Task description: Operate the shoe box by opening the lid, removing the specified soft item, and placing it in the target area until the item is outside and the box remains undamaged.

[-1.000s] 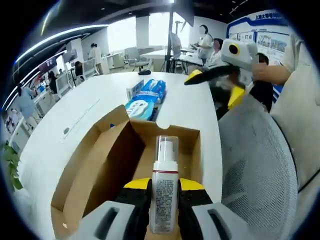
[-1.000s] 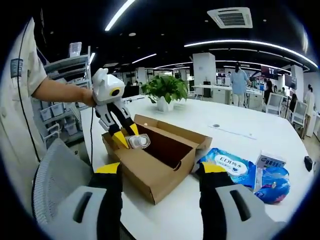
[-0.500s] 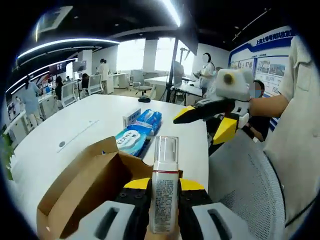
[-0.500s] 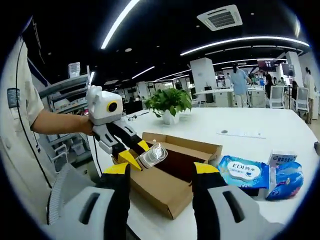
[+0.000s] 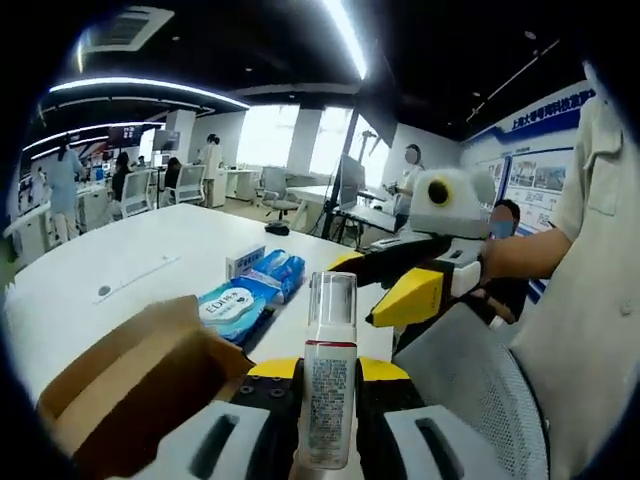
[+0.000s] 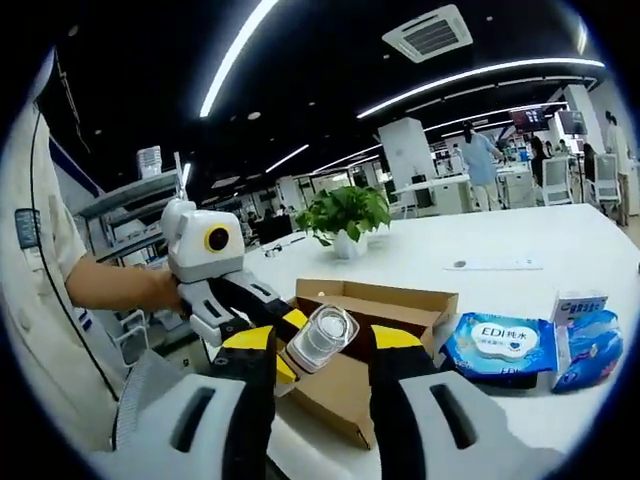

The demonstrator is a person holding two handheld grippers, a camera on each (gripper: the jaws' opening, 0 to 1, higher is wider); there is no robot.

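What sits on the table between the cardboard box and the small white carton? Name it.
Left gripper view: blue wipes packs lie between the cardboard box and the white carton.

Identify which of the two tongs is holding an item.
The left tongs, shut on the white bottle; the right tongs are open, holding nothing.
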